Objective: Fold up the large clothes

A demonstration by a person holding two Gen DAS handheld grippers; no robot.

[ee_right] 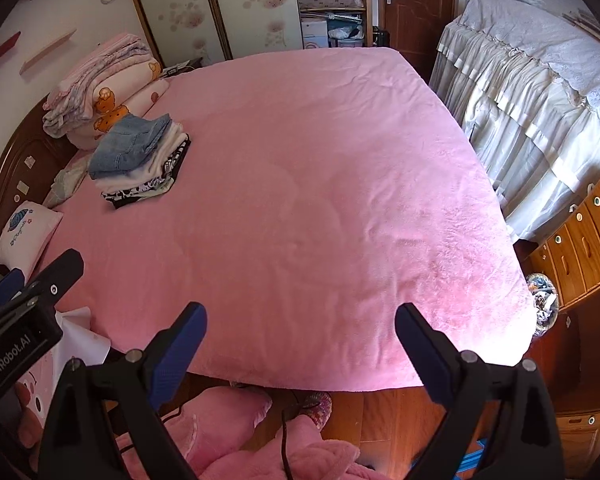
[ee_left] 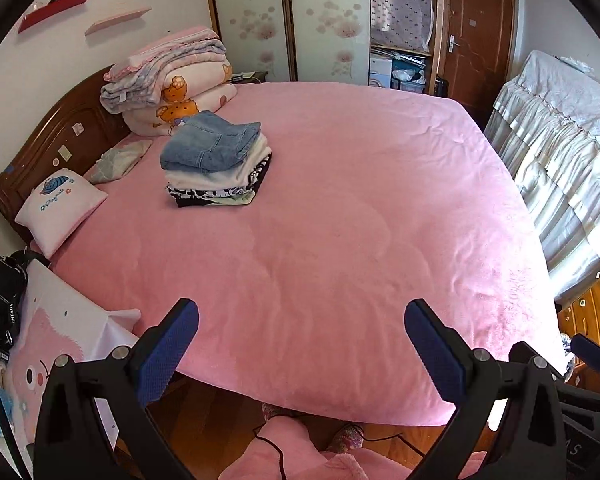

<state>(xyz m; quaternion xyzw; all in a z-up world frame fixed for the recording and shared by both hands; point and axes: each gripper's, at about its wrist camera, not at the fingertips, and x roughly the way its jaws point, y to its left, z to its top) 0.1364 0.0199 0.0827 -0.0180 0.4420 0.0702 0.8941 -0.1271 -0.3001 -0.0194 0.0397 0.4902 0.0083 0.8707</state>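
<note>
A stack of folded clothes (ee_left: 216,164) with blue jeans (ee_left: 210,142) on top lies on the pink bed cover (ee_left: 340,220), far left near the headboard. In the right wrist view the same stack (ee_right: 140,160) sits far left on the bed cover (ee_right: 320,200). My left gripper (ee_left: 300,312) hangs open over the bed's near edge, nothing between its blue pads (ee_left: 172,352). My right gripper (ee_right: 302,314) is likewise open and holds nothing. Each gripper shows at the edge of the other's view: the right one (ee_left: 592,354), the left one (ee_right: 32,280).
Folded quilts (ee_left: 168,84) and pillows (ee_left: 60,208) line the wooden headboard (ee_left: 52,140). White-draped furniture (ee_left: 560,160) and wooden drawers (ee_right: 580,236) stand to the right. Below the bed edge are the wooden floor, a black cable, and a person's pink fleece clothing (ee_left: 284,452) and slippers.
</note>
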